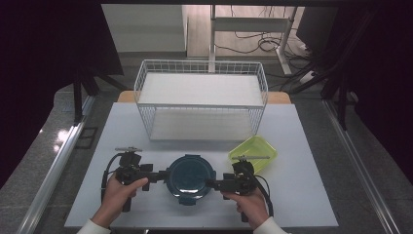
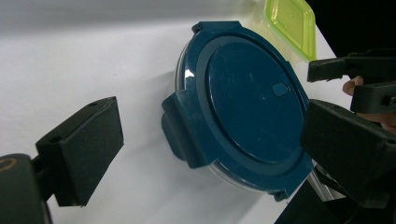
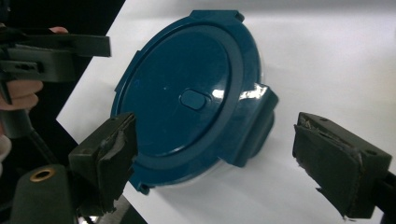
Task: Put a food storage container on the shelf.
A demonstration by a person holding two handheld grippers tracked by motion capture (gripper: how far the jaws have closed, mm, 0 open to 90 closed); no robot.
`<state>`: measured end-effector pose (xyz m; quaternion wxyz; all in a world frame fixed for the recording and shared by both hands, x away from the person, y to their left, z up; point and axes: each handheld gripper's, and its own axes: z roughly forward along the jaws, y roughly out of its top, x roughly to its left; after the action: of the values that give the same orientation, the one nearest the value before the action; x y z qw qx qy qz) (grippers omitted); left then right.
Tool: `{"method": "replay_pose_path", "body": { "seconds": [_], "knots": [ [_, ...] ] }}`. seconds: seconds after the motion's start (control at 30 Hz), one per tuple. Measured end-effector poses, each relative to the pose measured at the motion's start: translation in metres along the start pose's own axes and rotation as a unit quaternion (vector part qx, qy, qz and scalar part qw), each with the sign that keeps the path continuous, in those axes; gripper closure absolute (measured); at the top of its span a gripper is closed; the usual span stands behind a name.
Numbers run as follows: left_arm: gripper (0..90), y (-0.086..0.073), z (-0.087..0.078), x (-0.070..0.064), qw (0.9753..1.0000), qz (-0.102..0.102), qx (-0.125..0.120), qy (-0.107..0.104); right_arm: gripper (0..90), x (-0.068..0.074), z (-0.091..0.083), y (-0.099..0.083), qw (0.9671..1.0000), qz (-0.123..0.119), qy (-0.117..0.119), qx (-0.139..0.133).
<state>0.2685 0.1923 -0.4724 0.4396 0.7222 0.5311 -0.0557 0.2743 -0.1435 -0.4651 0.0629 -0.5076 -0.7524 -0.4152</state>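
White table bears a blue-lidded container; left gripper and right gripper flank it, jaws spread, latches apparently still closed.

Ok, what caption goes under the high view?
Two open tongs flank a round blue box before a wire basket.
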Motion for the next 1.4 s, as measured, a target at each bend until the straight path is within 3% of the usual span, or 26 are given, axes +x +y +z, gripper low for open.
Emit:
{"method": "replay_pose_path", "body": {
  "seconds": [0.13, 0.47, 0.97, 1.23, 1.4],
  "knots": [
    [5.4, 0.000, 0.008, 0.002, 0.9999, 0.000, 0.012, -0.002, 13.6, 0.001, 0.007, 0.001, 0.9999, 0.009, 0.002, 0.005],
    [5.6, -0.006, 0.026, 0.011, 0.9987, -0.027, 0.034, -0.027, 12.8, -0.003, 0.027, -0.002, 0.9991, 0.034, 0.004, 0.024],
    [8.7, -0.011, 0.042, 0.014, 0.9963, -0.051, 0.044, -0.052, 11.7, -0.009, 0.043, -0.006, 0.9969, 0.068, 0.016, 0.036],
    [16.2, -0.014, 0.047, 0.014, 0.9945, -0.057, 0.056, -0.067, 12.9, -0.010, 0.048, -0.006, 0.9962, 0.079, 0.020, 0.032],
    [20.1, -0.014, 0.048, 0.013, 0.9942, -0.060, 0.059, -0.067, 18.9, -0.015, 0.050, -0.006, 0.9947, 0.092, 0.037, 0.029]
  ]
}}
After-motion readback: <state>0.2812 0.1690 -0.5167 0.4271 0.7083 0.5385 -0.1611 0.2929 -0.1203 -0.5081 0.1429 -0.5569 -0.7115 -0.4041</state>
